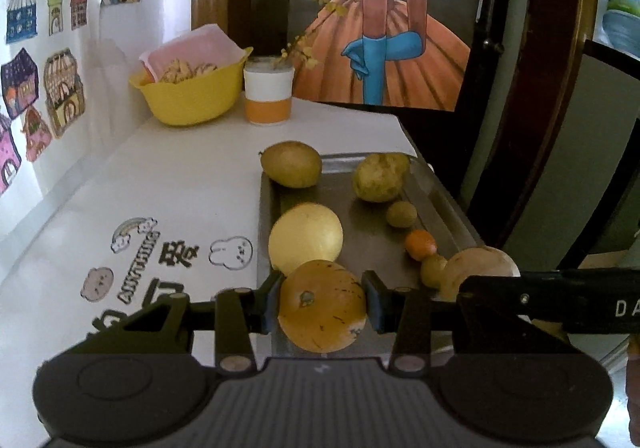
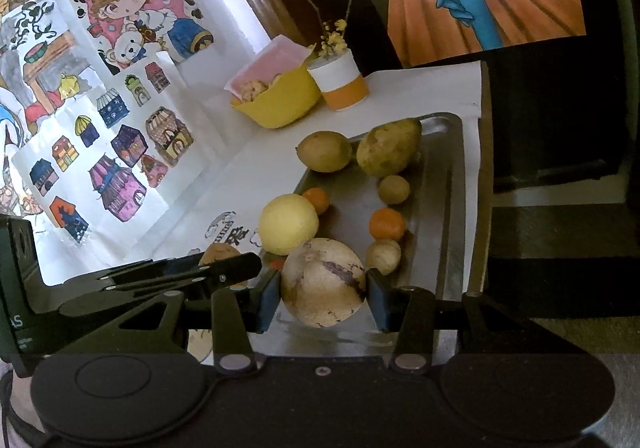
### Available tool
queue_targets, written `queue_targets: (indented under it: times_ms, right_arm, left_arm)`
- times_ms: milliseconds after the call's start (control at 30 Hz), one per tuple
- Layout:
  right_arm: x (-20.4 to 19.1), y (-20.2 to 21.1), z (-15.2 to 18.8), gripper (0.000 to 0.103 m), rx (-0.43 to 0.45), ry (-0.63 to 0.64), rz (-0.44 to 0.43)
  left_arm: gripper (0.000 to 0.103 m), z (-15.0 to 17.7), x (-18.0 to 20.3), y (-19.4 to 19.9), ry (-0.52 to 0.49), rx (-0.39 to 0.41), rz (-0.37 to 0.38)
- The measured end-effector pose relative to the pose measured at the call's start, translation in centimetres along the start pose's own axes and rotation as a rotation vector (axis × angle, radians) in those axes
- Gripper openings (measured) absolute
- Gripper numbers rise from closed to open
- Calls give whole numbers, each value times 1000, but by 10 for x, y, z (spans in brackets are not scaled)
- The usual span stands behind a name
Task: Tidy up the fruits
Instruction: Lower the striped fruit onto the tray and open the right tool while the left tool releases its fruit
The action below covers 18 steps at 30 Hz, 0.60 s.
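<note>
My left gripper (image 1: 323, 306) is shut on a speckled orange fruit (image 1: 322, 306) at the near left of a metal tray (image 1: 372, 244). My right gripper (image 2: 323, 296) is shut on a pale beige fruit with purple blotches (image 2: 323, 282), seen in the left wrist view as a beige fruit (image 1: 480, 268) behind the right gripper's arm. On the tray lie a yellow round fruit (image 1: 306, 238), two green-brown fruits (image 1: 291, 164) (image 1: 381, 177), a small brown one (image 1: 401, 214), a small orange (image 1: 420, 245) and a small yellow-green one (image 1: 433, 270). Another small orange (image 2: 316, 200) shows behind the yellow fruit (image 2: 288, 224).
The tray sits at the right edge of a white table (image 1: 160, 184) with cartoon stickers. At the back stand a yellow bowl (image 1: 192, 96) with snacks and a white-and-orange cup (image 1: 267, 96) with yellow flowers. A sticker-covered wall (image 1: 36, 80) runs along the left; dark furniture lies to the right.
</note>
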State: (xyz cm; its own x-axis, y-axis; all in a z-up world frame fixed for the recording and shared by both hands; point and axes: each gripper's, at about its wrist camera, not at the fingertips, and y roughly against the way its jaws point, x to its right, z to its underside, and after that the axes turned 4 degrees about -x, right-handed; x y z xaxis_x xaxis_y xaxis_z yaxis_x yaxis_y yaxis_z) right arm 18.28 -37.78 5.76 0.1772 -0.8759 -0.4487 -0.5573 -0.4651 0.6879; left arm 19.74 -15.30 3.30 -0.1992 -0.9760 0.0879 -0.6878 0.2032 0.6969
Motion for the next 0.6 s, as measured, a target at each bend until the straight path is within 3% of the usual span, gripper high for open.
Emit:
queue_targets:
  times_ms: [600]
  right_arm:
    - [17, -11, 16, 48, -9, -1, 37]
  left_arm:
    - [46, 16, 5, -16, 26, -55, 19]
